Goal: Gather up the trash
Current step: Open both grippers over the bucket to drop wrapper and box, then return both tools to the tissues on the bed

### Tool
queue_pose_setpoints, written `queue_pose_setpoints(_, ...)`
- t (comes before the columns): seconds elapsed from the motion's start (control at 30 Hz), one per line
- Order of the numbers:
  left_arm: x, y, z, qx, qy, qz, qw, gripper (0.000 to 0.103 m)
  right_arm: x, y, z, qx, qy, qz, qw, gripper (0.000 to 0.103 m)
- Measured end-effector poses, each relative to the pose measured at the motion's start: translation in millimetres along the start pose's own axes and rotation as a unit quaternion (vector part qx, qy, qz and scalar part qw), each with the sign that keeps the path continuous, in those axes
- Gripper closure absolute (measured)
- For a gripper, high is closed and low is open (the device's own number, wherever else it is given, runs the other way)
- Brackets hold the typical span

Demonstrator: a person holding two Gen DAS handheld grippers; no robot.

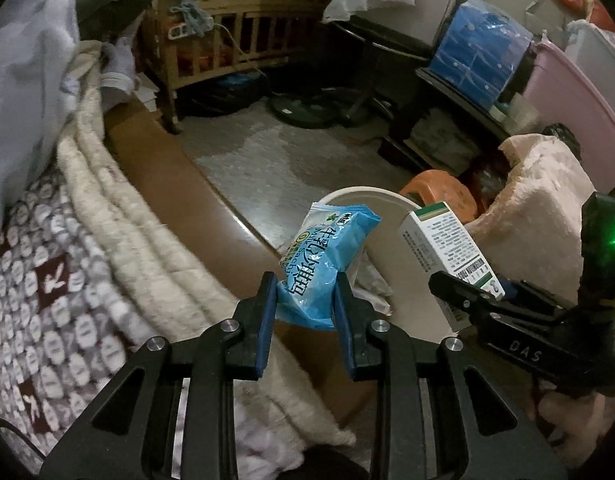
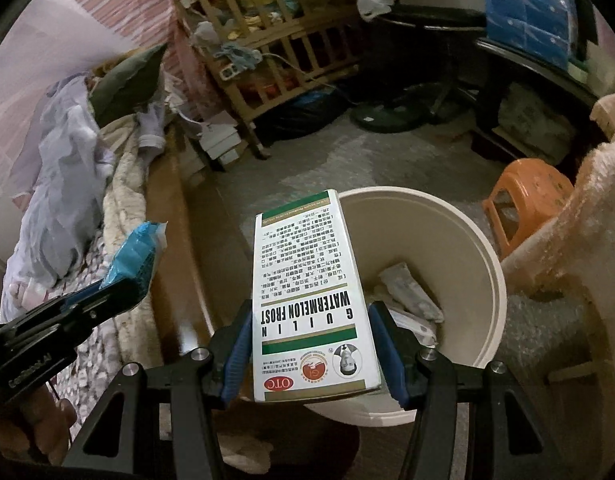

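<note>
Wrapper (image 1: 325, 258) between left fingers (image 1: 266, 316), box (image 2: 311, 300) between right fingers (image 2: 238, 344), seemingly above bin (image 2: 459, 240).

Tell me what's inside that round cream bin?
Crumpled whitish wrappers lie at the bottom of the round cream plastic bin. The white-and-green cardboard medicine box in the right claw covers the bin's left side.

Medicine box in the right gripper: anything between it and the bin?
Nothing visible. The right gripper holds the medicine box over the near rim of the open bin, which has no lid and only some scraps at the bottom. The blue snack packet in the left gripper sits off to the side.
</note>
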State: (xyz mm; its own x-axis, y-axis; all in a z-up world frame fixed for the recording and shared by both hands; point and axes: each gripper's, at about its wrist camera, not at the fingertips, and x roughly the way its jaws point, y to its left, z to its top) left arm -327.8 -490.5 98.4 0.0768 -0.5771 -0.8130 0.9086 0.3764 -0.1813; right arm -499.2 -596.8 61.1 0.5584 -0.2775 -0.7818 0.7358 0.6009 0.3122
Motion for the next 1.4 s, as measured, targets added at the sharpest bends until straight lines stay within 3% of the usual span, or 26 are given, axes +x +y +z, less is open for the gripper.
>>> queue_pose_setpoints(0.57, 26, -19, 13, -0.014, 0.02, -0.063, 0.9977, 0.075, 12, -27, 3, 0.035, 0.008, -0.014, 0.999, 0.048)
queue_pose_setpoints(0.63, 26, -20, 13, -0.014, 0.018, -0.067, 0.9975, 0.068, 12, -30, 6, 0.04, 0.003, -0.018, 0.999, 0.048)
queue_pose_setpoints(0.7, 24, -19, 13, -0.017, 0.013, -0.077, 0.9968, 0.046, 13, -30, 7, 0.041, 0.004, -0.019, 0.999, 0.048)
queue_pose_setpoints(0.77, 22, -17, 13, -0.021, 0.009, -0.081, 0.9965, 0.045, 13, -29, 8, 0.042, 0.002, -0.025, 0.999, 0.046)
queue_pose_setpoints(0.9, 17, -9, 12, -0.025, 0.007, -0.07, 0.9972, 0.045, 15, -26, 7, 0.045, 0.008, -0.02, 0.999, 0.042)
queue_pose_setpoints(1.1, 3, 13, 3, -0.03, -0.008, -0.012, 0.9995, 0.045, 21, -10, 1, 0.033, 0.022, -0.008, 0.999, 0.042)
queue_pose_setpoints(1.4, -25, 71, -18, -0.059, -0.03, 0.055, 0.9963, 0.045, 15, 50, 2, -0.024, 0.01, 0.013, 1.0, 0.042)
